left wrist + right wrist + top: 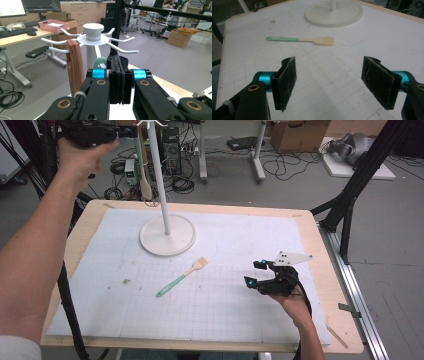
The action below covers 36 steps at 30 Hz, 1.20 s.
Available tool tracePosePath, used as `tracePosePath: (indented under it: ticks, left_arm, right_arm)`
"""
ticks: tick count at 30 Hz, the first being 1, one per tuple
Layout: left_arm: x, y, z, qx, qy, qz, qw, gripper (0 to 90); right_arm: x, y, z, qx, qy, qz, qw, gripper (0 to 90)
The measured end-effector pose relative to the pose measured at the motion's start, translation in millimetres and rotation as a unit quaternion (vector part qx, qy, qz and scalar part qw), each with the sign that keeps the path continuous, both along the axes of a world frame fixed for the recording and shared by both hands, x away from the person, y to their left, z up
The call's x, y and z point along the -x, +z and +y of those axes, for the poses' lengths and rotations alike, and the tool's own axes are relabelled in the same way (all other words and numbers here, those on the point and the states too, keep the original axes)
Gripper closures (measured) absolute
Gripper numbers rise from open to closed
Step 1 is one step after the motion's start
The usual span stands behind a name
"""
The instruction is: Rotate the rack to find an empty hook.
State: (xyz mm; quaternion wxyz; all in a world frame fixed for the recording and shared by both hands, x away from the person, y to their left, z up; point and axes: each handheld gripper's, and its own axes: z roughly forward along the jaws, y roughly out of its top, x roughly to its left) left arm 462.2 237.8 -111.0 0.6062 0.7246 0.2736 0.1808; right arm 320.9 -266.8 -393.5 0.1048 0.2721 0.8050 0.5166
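**Utensil rack, pastry brush and two hand-held grippers on a gridded desk**

Item 1. White utensil rack (167,234): round flat base on the white gridded mat (240,285) toward the far middle of the desk (320,245), one upright pole, and a crown of thin white arms (120,48) under a round cap at the top. Holdings: a wooden utensil handle (75,67) hangs from one arm on the left in the left gripper view; in the high view a pale wooden utensil (145,182) hangs beside the pole, beyond the desk's far edge. A mint-green loop (100,62) sits against the pole just behind the closed jaws; what it belongs to cannot be told.

Item 2. Pastry brush (181,277): mint-green handle, pale wooden neck and bristle head. Lies flat on the mat, near the rack's base but apart from it, bristle end toward the base. Nothing touches it.

Item 3. Left hand-held gripper (120,80): raised high at the rack's crown, held up at the far left in the high view. Jaws pressed together pad to pad, with nothing visible between them.

Item 4. Right hand-held gripper (255,274): low over the mat at the desk's right side, jaws spread wide and empty, pointed toward the brush and well apart from it.
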Motion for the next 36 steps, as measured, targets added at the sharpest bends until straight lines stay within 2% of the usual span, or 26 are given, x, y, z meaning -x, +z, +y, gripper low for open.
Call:
tracePosePath:
  ticks: [5, 13, 25, 36]
  left_arm:
    - [5.3, 0.5, 2.0, 0.006, -0.008, -0.003, 0.9999, 87.1]
    - [20.2, -3.0, 5.6, -0.002, -0.021, -0.003, 0.9998, 82.6]
    - [45.7, -15.6, 15.0, -0.011, -0.015, -0.005, 0.9998, 73.4]
    - [59.9, -27.5, 21.3, -0.012, -0.011, 0.001, 0.9999, 69.5]
  right_arm:
    - [0.1, 0.9, -0.9, -0.001, -0.002, -0.002, 1.0, 27.5]
    - [1.1, 4.6, -2.1, -0.007, -0.002, -0.009, 0.9999, 27.5]
    - [3.1, 4.9, -2.5, 0.0, 0.005, -0.009, 1.0, 27.5]
    - [5.3, 6.0, -3.4, 0.002, 0.009, -0.013, 0.9999, 27.5]
